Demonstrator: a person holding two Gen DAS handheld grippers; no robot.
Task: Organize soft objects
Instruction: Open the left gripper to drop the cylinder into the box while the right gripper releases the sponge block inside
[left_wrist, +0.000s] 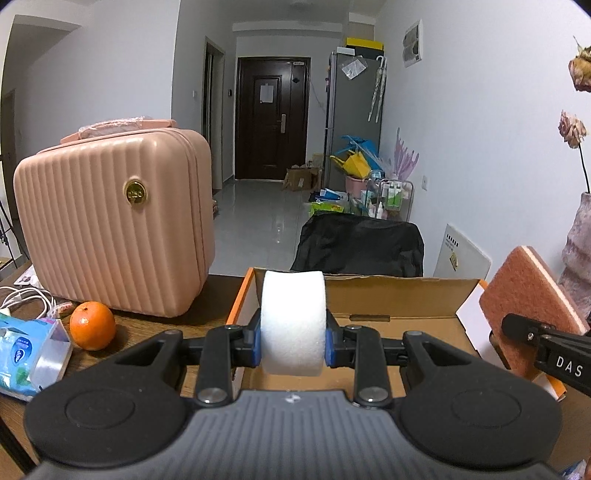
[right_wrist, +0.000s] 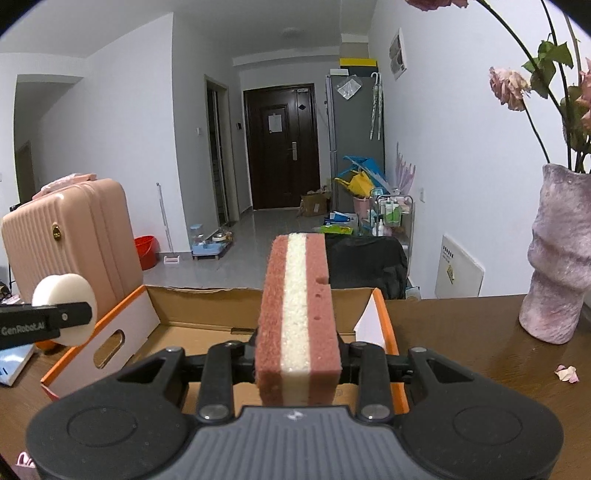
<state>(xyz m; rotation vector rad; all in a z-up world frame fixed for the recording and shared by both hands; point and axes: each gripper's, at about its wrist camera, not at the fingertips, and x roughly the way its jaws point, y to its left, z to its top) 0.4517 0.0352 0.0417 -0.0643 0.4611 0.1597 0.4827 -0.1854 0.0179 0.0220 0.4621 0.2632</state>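
The left gripper (left_wrist: 293, 345) is clamped on a white round sponge (left_wrist: 293, 321) standing on edge, its flat faces pressed by the pads. The right gripper (right_wrist: 298, 354) squeezes a pink-white-pink layered sponge (right_wrist: 298, 317), long axis pointing away. Both hang above the open cardboard box (left_wrist: 369, 295).

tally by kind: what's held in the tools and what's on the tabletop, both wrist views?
Sponges: 2, both held: round white sponge in the left tool, pink-and-white scrub sponge in the right tool
Cardboard box: 1
Pink suitcase: 1
Orange: 1
Tissue pack: 1
Vase: 1
Total: 7
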